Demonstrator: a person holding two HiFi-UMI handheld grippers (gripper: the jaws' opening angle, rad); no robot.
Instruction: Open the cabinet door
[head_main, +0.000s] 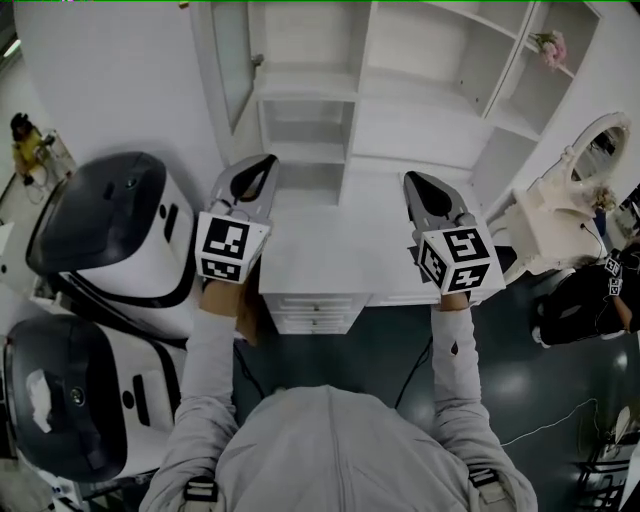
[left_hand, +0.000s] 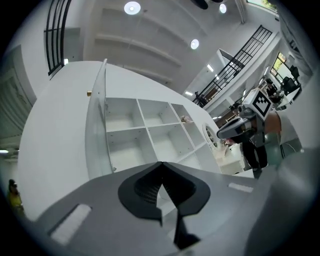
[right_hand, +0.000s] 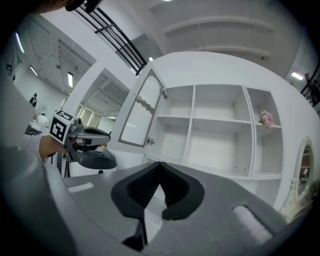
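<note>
Person (head_main: 340, 450), grey top, seen from above, one gripper in each hand, both held over a white desk (head_main: 320, 255) with drawers (head_main: 315, 312) in its front. Left gripper (head_main: 269, 159): jaws closed tip to tip, nothing between them; its own view shows the tips (left_hand: 161, 163) meeting against the open shelving beyond. Right gripper (head_main: 409, 177): jaws likewise closed together and empty, tips (right_hand: 160, 162) pointed toward the shelves. Each gripper carries a marker cube (head_main: 232, 247) near the hand. The two grippers are level with one another and well apart, and neither touches the furniture. Cabinet (head_main: 430, 90): white, against the wall behind the desk, divided into bare shelf compartments. Door (head_main: 232, 62): at the cabinet's left side, standing open and swung outward from its left edge, with a pale glazed panel (right_hand: 140, 112); from the left gripper view it shows nearly edge-on (left_hand: 98, 120). Flowers (head_main: 551, 46): pink, a small bunch on an upper shelf of the right-hand column. Mirror (head_main: 600, 150): white, oval, ornate frame, right of the desk. Machines (head_main: 110, 230): two, white with black tops, on the floor left of the desk.
</note>
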